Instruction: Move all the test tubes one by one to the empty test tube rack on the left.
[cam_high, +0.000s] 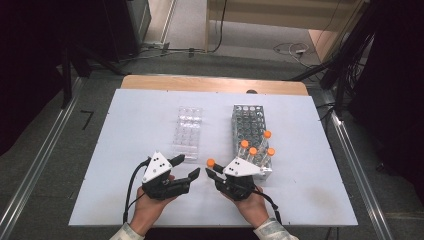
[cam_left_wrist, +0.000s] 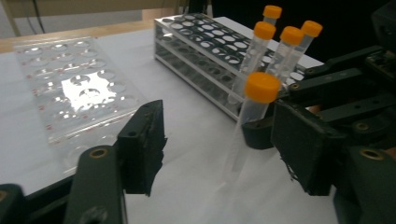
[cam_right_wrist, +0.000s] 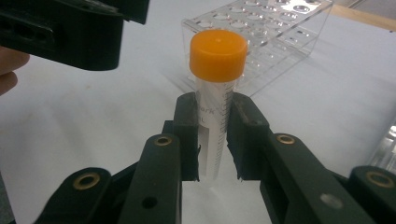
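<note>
Right hand-held gripper (cam_right_wrist: 212, 140): we log it clamped on a capped tube (cam_right_wrist: 215, 105), both jaws pressed to the clear graduated barrel just below the orange cap, tube upright. Seen from above, this item sits near the tabletop's (cam_high: 125, 200) front edge, about midway along it, just in front of the tube rack (cam_high: 249, 125). Left hand-held gripper (cam_left_wrist: 219, 149): we record it released, jaws wide apart, nothing between them; it stands just beside the tube, toward the left edge. Rack: metal, many holes, four orange-capped tubes (cam_high: 256, 150) standing at its near end. Clear well plate (cam_high: 187, 131): flat, left of the rack, apart from it.
</note>
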